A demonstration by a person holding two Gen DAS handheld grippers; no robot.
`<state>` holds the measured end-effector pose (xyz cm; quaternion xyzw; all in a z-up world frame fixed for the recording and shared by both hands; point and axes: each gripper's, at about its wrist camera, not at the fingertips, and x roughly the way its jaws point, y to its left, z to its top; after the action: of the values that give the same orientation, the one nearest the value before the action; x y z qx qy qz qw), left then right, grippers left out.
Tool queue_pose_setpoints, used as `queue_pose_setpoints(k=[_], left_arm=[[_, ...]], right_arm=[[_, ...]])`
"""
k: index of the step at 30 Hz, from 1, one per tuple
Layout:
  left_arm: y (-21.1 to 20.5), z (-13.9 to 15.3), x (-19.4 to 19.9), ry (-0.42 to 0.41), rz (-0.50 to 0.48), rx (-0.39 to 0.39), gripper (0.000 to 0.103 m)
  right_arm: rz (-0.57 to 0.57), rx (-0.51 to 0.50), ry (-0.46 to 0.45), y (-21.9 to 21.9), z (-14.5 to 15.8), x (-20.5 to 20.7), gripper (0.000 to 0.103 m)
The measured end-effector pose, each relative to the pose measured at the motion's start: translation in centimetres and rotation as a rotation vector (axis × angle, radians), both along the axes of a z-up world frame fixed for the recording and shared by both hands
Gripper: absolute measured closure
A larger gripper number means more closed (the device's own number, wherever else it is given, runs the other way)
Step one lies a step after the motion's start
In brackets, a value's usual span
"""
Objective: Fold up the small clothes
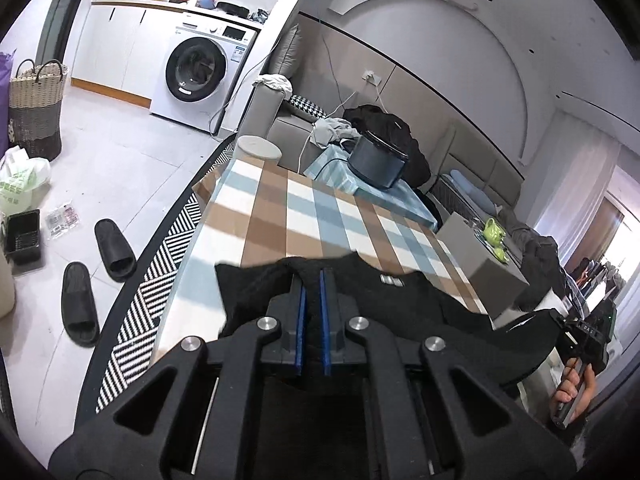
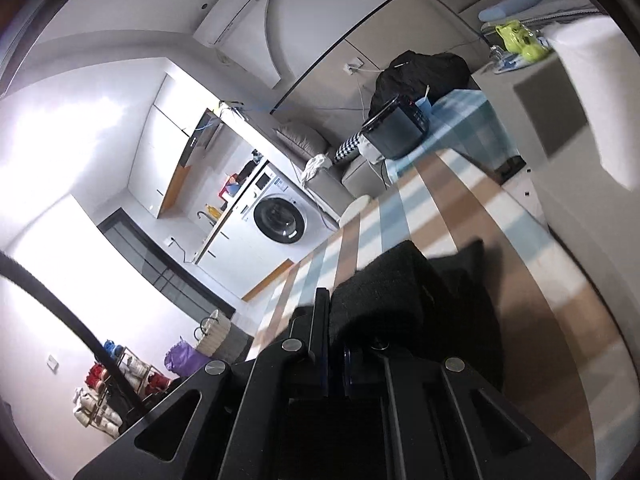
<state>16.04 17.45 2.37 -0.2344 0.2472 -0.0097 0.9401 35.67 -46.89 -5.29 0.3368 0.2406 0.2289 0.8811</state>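
Now, view by view.

Left wrist, tongs: the left tongs are clenched on the near edge of the black garment, cloth pinched between the blue pads.
Left wrist, garment: it hangs over the checked tabletop, sagging toward 3 o'clock, where the right tongs carry its other end in a hand.
Right wrist, tongs: the right tongs are clenched on the black garment, which bunches over them toward 1 o'clock.
Right wrist, tabletop: the striped tabletop runs off toward 12 o'clock.
Step in hand: apparently lifting the garment by two points to spread it.
Next move calls for: likely drawing both tongs apart evenly, then laying the cloth flat for the fold.
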Motion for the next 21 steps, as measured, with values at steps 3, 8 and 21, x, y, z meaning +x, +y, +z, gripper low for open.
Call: queue_pose_setpoints(k=[3,8,21], left_arm=[[1.0,0.1,3.8,0.017,0.012,-0.001,0.099],[2.3,-1.1,10.6,0.046,0.059,-0.030,0.097],[4.5,-4.9,12.9,0.141,0.147,-0.016,0.039]], right_arm=[[-0.020,-0.011,0.009,0.2,0.5,2.7,0.098],[-0.081,-0.034,0.089,1.4,-0.1,10.4,0.088],[-0.084,-0.288,0.195,0.7,-2.5,14.7,0.051]])
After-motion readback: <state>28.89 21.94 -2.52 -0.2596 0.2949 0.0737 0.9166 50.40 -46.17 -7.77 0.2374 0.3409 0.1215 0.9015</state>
